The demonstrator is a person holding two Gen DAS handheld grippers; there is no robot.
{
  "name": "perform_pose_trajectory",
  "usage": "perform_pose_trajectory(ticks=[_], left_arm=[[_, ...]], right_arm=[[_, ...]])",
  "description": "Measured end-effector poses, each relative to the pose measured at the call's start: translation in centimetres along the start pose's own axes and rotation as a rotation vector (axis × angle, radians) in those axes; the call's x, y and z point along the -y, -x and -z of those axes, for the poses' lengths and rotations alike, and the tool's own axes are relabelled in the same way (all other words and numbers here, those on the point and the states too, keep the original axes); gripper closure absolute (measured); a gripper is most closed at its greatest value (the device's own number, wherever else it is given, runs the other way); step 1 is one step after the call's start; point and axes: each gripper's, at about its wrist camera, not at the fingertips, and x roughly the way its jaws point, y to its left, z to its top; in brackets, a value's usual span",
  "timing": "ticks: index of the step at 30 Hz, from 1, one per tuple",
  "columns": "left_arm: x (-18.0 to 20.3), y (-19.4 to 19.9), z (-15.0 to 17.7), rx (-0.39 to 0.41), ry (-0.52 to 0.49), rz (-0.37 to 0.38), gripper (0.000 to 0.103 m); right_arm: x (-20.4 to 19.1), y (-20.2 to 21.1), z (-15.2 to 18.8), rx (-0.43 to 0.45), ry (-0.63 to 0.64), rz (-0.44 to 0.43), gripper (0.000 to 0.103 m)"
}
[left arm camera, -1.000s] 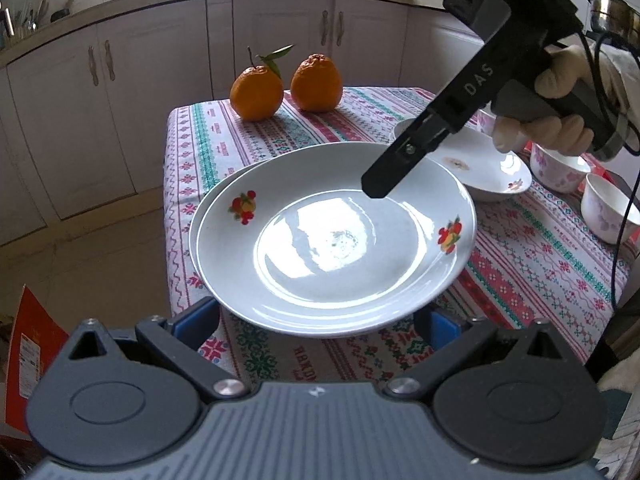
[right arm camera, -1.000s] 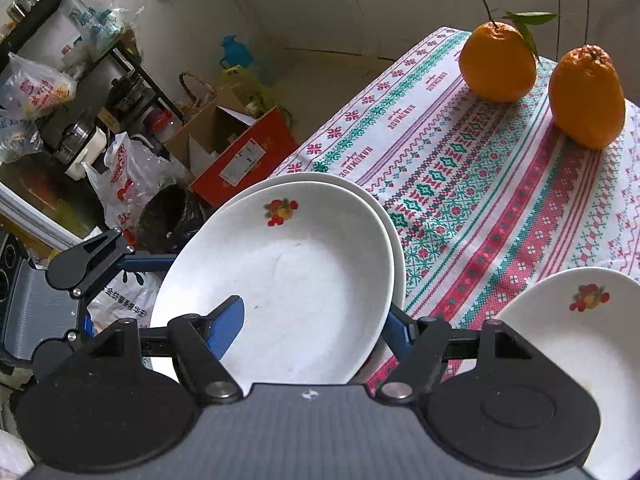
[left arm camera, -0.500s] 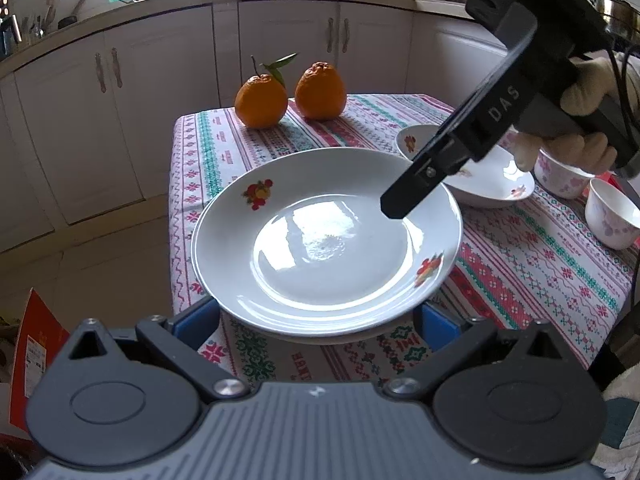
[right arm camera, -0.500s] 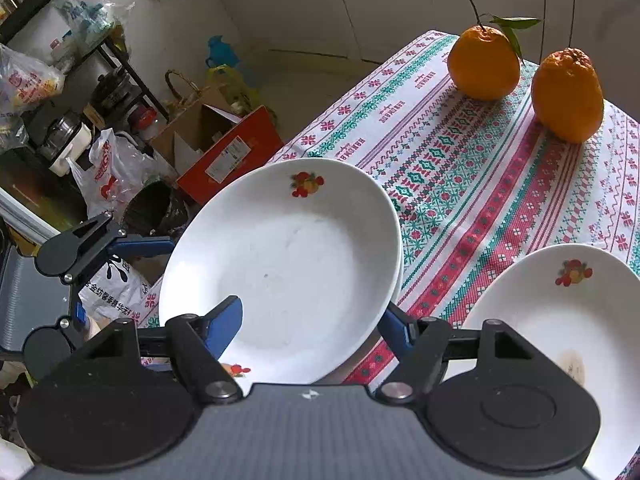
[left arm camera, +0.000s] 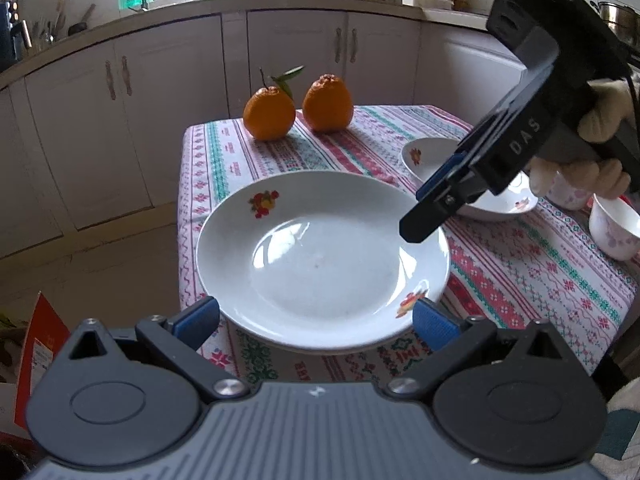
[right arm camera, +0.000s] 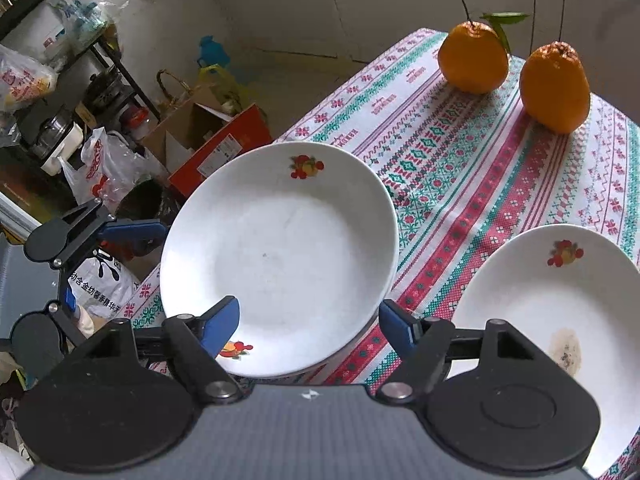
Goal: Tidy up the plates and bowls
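A white plate with fruit prints (left arm camera: 320,256) (right arm camera: 280,248) lies flat on a second plate, of which only the rim (left arm camera: 320,347) shows, at the table's near left corner. My right gripper (right arm camera: 309,322) (left arm camera: 416,216) hangs over the plate's right rim. Its jaws are opening: one pad is above the plate's surface, the other is past the rim, and neither presses on it. My left gripper (left arm camera: 316,322) (right arm camera: 114,264) stands wide open at the plate's near rim, by the table edge, holding nothing. Another white plate with a brown stain (right arm camera: 560,312) (left arm camera: 492,204) lies to the right.
Two oranges (left arm camera: 268,114) (left arm camera: 327,104) sit at the far end of the patterned tablecloth (left arm camera: 520,272). Small floral cups (left arm camera: 616,228) stand at the right edge. Beyond the table's left edge the floor holds a red box (right arm camera: 224,148), bags and a shelf.
The top plate has come down from a tilted, offset pose to lie level and centred on the lower plate. The right gripper's jaws have widened and it has drawn back slightly.
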Motion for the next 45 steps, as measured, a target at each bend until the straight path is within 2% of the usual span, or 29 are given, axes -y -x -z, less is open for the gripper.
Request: perform_pose_trajectory(ticks=[6,10,14,21,29,36,39,43,45], left_arm=[[0.9,1.4,-0.3,0.032,-0.009,-0.028,0.001],[1.6,2.6,-0.3,0.055,0.004,-0.042,0.001],[2.9,3.2,-0.4,0.058,-0.010,-0.089,0.001],[4.9,3.7,-0.6,0.066,-0.024,-0.078,0.001],[8.1,3.0,-1.0,0.065,-0.056,-0.055,0.001],[12.6,-0.2,-2.0,0.079,-0.082,-0.060,0.001],[14.2,-2.1,-2.6,0.072,-0.077,-0.042,0.001],[16.8,-4.3,-3.3,0.070,-0.158,-0.081,0.001],[17.5,-5.4,-3.8,0.052,-0.158,-0.061,0.001]], right_arm=[[-1.4,2.1,1.9,0.091,0.010,0.054,0.006],[-2.6,4.1,4.2,0.198,0.012,0.158,0.000],[-3.8,5.4,7.1,0.301,0.021,0.319,0.000],[-3.7,6.0,11.2,0.356,-0.078,0.445,0.000],[-2.3,7.7,14.2,0.372,-0.153,0.461,0.000],[0.7,9.6,14.8,0.348,-0.109,0.449,0.000],[2.4,10.4,14.4,0.320,-0.097,0.405,0.000],[5.0,11.5,13.5,0.296,-0.125,0.316,0.000],[6.3,11.9,12.9,0.277,-0.141,0.276,0.000]])
